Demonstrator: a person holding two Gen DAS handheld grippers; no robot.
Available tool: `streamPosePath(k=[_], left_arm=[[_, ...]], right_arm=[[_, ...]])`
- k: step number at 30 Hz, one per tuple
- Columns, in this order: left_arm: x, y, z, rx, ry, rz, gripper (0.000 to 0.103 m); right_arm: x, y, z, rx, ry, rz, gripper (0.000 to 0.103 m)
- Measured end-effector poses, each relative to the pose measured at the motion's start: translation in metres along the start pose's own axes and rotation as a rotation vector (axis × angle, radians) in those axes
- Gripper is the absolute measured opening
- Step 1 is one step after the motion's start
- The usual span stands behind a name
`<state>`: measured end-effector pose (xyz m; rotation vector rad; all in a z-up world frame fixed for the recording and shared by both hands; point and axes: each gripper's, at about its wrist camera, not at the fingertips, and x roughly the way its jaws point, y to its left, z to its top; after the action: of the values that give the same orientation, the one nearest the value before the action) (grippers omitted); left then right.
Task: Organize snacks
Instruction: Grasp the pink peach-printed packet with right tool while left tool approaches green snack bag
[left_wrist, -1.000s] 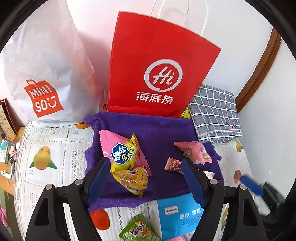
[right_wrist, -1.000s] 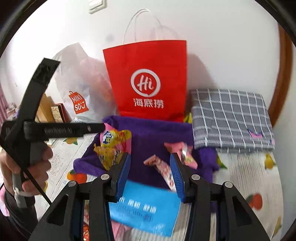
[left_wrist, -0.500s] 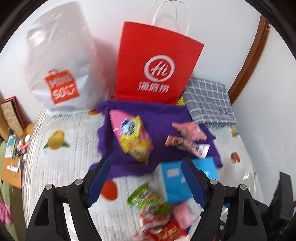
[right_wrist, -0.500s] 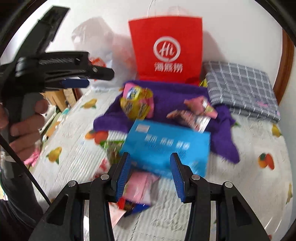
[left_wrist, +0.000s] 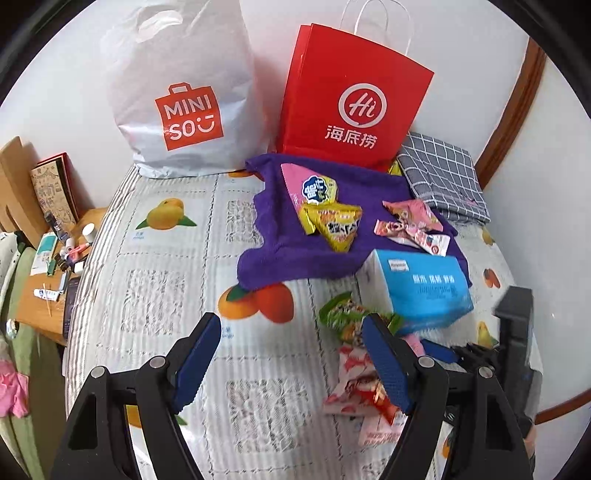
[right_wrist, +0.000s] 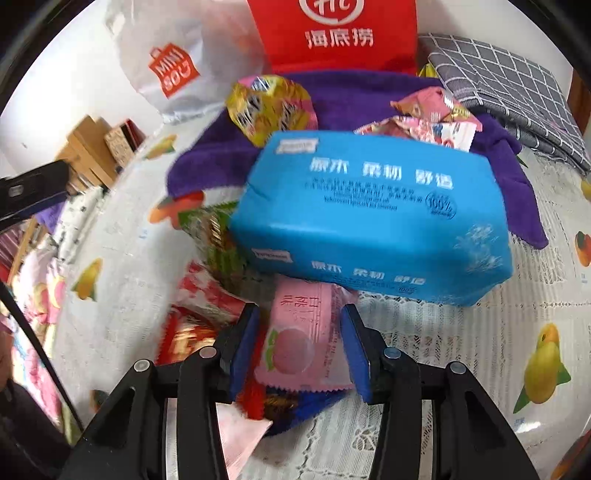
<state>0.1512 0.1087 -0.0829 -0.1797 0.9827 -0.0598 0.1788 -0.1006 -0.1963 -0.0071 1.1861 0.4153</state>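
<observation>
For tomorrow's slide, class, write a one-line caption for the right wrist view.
Right claw open above a pink peach-print snack packet, in front of a blue plastic-wrapped tissue pack.

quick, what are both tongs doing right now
Left tongs: open, empty, over the bedspread.
Right tongs: open, straddling the pink packet, pads not on it.

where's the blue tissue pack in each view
Left wrist view: the blue tissue pack sits right of centre, just below the purple towel.
Right wrist view: the pack fills the centre, just above the pink peach snack packet.
Shared landmark: the red Haidilao paper bag, standing behind the towel in both.
</observation>
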Motion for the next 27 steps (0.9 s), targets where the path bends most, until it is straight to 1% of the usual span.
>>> streamPosePath(k=[1,3,4,5,7,9,12,16,21,25,27], left_arm=[[0.0,-0.001,-0.001,-0.001,0.002,0.0,0.077],[0.0,0.0,-0.005,-0.003,0.008,-0.003,0.077],[0.001,-0.001,-0.007,-0.004,0.012,-0.002,0.077],[0.001,-0.001,-0.009,-0.004,0.015,0.0,0.077],[0.002,-0.004,-0.013,0.002,0.021,0.0,0.077],[0.004,-0.007,-0.019,0.009,0.03,0.0,0.077],[0.009,-0.013,-0.024,0.018,0.042,0.0,0.077],[0.02,-0.023,-0.033,0.023,0.064,-0.016,0.077],[0.031,-0.038,-0.041,0.037,0.066,-0.032,0.077],[0.043,-0.05,-0.043,0.055,0.072,-0.034,0.077],[0.049,-0.054,-0.042,0.06,0.075,-0.03,0.077]], right_arm=[[0.005,-0.001,-0.002,0.002,0.011,-0.007,0.047],[0.004,0.0,-0.005,-0.008,-0.017,-0.014,0.047],[0.004,-0.001,-0.005,-0.015,-0.018,-0.028,0.041],[0.002,-0.001,-0.006,-0.017,-0.022,-0.04,0.038],[-0.003,-0.004,-0.009,-0.014,-0.031,-0.018,0.037],[-0.011,-0.008,-0.011,-0.014,-0.049,-0.012,0.036],[-0.027,-0.018,-0.019,-0.019,-0.085,-0.03,0.037],[-0.042,-0.037,-0.032,-0.027,-0.121,-0.081,0.037],[-0.045,-0.066,-0.048,0.003,-0.145,-0.113,0.037],[-0.044,-0.082,-0.058,0.004,-0.178,-0.175,0.037],[-0.044,-0.089,-0.06,0.004,-0.199,-0.171,0.037]])
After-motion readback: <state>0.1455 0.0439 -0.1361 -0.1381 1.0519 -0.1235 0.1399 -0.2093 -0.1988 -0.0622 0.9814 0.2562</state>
